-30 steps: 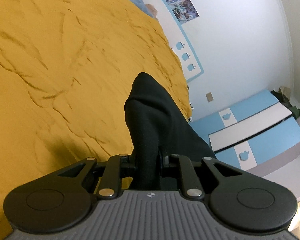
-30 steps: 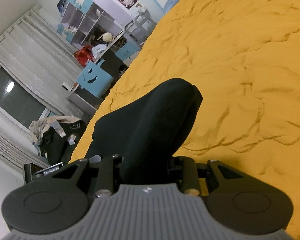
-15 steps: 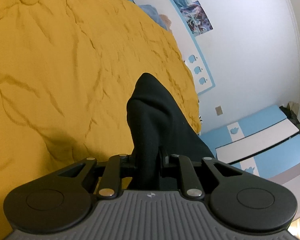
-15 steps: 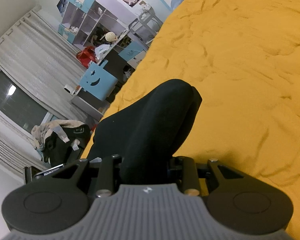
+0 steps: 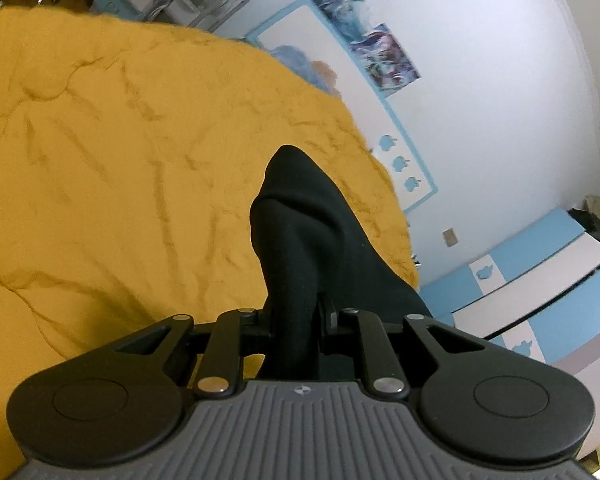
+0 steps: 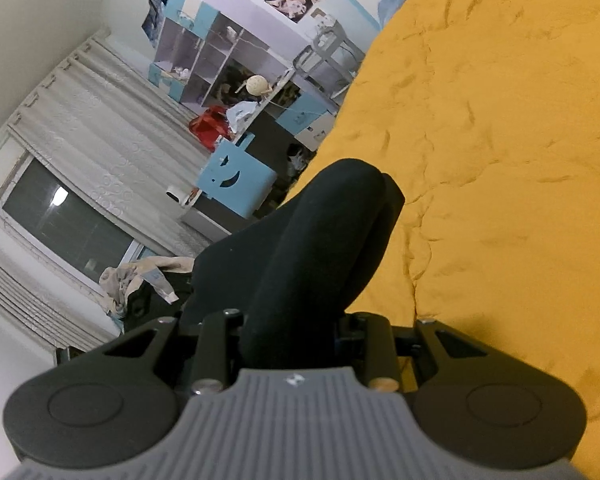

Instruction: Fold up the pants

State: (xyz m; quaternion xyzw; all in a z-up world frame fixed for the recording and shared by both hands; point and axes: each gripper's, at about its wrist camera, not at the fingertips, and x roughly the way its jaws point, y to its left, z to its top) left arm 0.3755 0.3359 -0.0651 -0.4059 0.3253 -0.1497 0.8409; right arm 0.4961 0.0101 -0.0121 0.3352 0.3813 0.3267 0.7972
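The black pants (image 5: pixel 300 240) are bunched between the jaws of my left gripper (image 5: pixel 294 320), which is shut on them and holds them above the yellow bedspread (image 5: pixel 120 160). My right gripper (image 6: pixel 296 328) is shut on another bunch of the same black pants (image 6: pixel 320 240), which drapes off to the left past the edge of the bedspread (image 6: pixel 500 160). The fingertips of both grippers are hidden by the cloth.
The wrinkled yellow bedspread fills most of both views. A blue and white cabinet (image 5: pixel 540 288) stands by the wall on the right. Shelves (image 6: pixel 220 64), a blue chair (image 6: pixel 236 180), curtains (image 6: pixel 100 128) and a clothes pile (image 6: pixel 140 280) lie past the bed.
Both grippers have lifted and tilted with the pants in them; more of the room beyond the bed shows now. The grip on the cloth has not changed.
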